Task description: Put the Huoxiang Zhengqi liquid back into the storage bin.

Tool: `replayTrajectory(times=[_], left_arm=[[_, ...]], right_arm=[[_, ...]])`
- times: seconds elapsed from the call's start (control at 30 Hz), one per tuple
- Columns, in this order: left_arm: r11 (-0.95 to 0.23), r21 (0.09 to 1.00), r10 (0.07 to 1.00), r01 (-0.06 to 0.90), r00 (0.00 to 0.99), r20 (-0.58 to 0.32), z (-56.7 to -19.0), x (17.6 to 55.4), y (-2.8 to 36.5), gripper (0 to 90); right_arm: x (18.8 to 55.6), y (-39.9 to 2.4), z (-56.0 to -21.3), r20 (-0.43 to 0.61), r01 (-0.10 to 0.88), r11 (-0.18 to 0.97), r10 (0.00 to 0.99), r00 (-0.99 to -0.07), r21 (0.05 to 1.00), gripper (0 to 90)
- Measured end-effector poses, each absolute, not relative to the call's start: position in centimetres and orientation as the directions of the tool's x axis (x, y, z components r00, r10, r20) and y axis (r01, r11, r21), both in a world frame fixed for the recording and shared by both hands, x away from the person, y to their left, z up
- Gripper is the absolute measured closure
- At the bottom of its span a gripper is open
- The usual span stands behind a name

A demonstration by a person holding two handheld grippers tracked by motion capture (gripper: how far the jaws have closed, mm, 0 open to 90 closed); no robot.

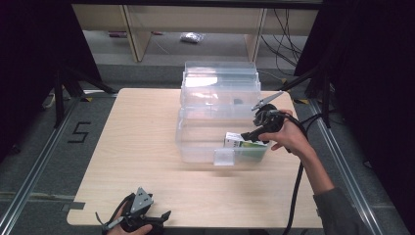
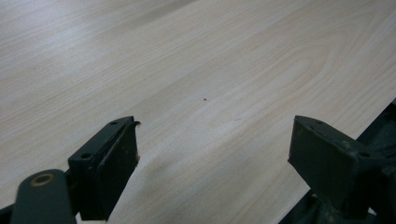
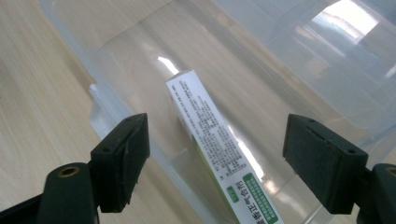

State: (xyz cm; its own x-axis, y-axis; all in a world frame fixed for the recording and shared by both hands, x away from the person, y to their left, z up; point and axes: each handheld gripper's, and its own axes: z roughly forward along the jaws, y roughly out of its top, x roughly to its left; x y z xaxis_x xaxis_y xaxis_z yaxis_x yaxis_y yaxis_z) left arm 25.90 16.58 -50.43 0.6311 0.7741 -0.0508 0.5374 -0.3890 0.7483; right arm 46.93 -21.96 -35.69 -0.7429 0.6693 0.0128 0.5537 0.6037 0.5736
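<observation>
Our right gripper point(image 3: 215, 158) hangs with its jaws spread wide and empty over the near end of the clear plastic bin point(image 1: 195, 142), and the white-and-green carton point(image 3: 212, 154) lies inside on the bin floor, just below and between the jaws. We judge it a light, stiff cardboard box with slick printed faces, best taken across its narrow width near the middle, gently enough not to crush it. Our left gripper point(image 2: 215, 149) rests wide and empty over bare table point(image 2: 210, 56).

Black two-jaw left gripper point(image 1: 164, 216), grey three-cornered plate point(image 1: 142, 199), black cable point(image 1: 296, 193), grey sleeve point(image 1: 337, 210)
</observation>
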Motion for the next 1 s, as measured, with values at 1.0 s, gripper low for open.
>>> replayTrajectory(times=[1.0], left_arm=[[-0.386,0.747,0.777,0.542,0.627,-0.054,-50.4,25.8,16.6,15.0]], right_arm=[[43.5,-22.0,-36.2,0.004,0.517,0.601,0.649,-0.761,0.610,20.8]])
